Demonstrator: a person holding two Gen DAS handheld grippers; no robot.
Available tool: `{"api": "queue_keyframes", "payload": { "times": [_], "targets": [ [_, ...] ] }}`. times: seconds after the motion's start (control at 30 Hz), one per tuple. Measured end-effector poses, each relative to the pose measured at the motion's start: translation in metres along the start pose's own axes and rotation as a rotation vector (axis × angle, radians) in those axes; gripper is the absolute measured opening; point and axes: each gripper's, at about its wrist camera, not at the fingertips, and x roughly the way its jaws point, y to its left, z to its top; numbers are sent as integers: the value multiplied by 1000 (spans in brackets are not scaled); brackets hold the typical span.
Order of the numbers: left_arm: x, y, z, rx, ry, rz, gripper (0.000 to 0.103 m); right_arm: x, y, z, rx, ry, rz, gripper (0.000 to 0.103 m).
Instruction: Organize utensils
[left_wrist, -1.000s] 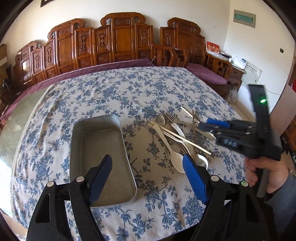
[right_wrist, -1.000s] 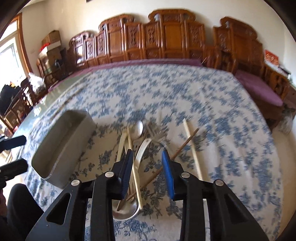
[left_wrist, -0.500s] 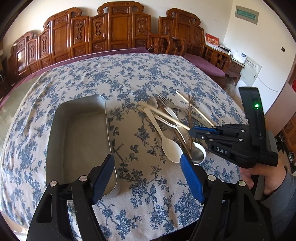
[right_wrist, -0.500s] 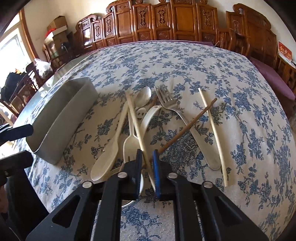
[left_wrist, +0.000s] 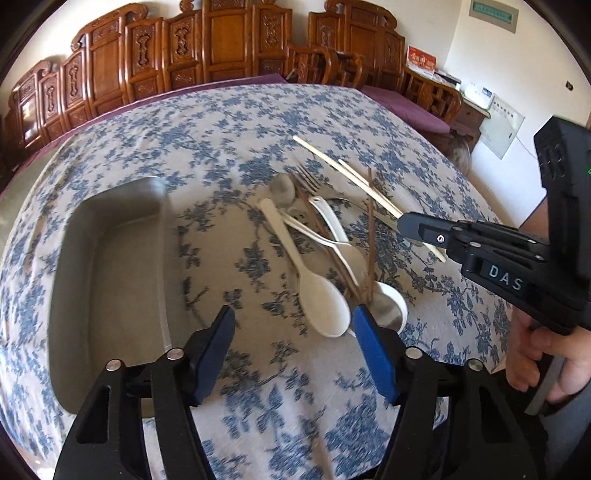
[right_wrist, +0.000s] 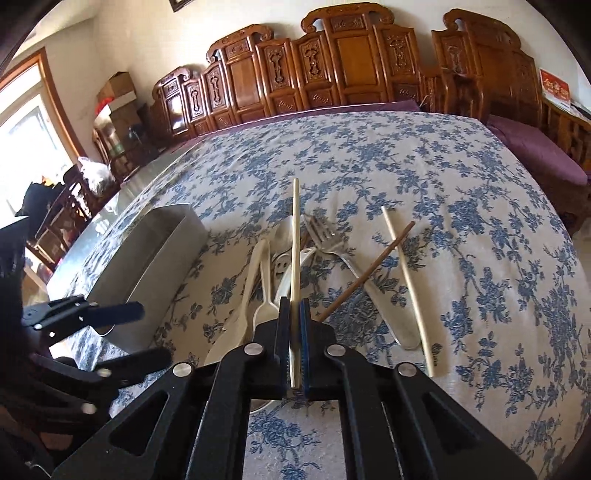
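Pale chopstick (right_wrist: 294, 236) sits clenched in your right gripper (right_wrist: 294, 314); left gripper (left_wrist: 291, 332) gapes; swinging may snag the fork (right_wrist: 325, 232).

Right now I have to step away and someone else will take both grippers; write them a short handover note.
Right gripper: shut on one pale chopstick, raised out of the pile and pointing away over the table.
Left gripper: open, holding nothing, hovering near the table edge between the metal tray and the pile.
On the floral tablecloth: the other pale chopstick, a dark brown chopstick, a metal fork and several pale spoons, overlapping.
Done: nothing shows in the tray.
Left: place the held chopstick in the tray, then the rest.
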Motion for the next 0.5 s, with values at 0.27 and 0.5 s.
{"api": "queue_keyframes", "payload": {
  "times": [0.27, 0.5],
  "targets": [
    [23, -23, 5, 9, 35, -56, 38, 0, -5, 2, 7, -7, -12, 6],
    [42, -16, -1, -23, 92, -67, 17, 2, -2, 1, 3, -4, -13, 6]
  ]
}}
